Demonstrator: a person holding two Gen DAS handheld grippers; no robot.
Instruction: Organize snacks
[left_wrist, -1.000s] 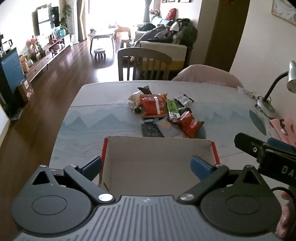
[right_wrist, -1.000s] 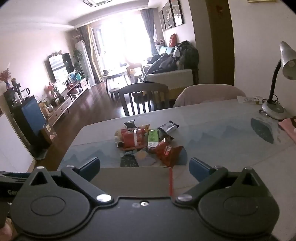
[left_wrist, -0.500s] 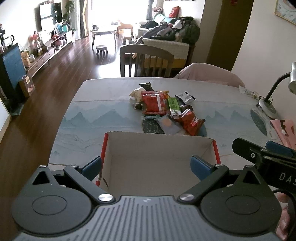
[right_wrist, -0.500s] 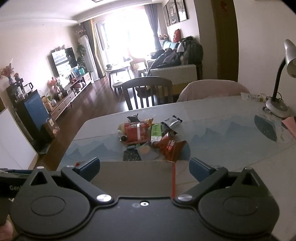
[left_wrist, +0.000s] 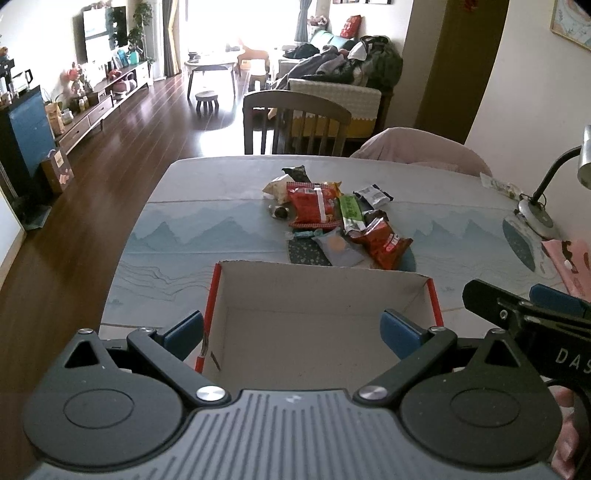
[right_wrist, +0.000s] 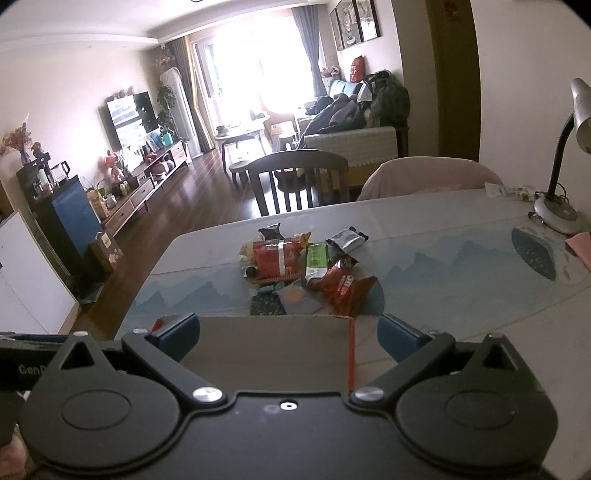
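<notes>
- Left tool (left_wrist: 291, 328) is spread wide, holding nothing, above the open cardboard box (left_wrist: 321, 314).
- Right tool (right_wrist: 289, 334) is likewise wide and empty.
- Snack pile (left_wrist: 332, 221) lies on the counter (left_wrist: 177, 236) just beyond the box.
- Since a second ago, both views have risen slightly; snacks unmoved.

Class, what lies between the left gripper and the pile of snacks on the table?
In the left wrist view, the open cardboard box lies between the left gripper and the snacks.

Both wrist views face the same snacks (left_wrist: 332, 221) across the box (left_wrist: 321, 295).
</notes>
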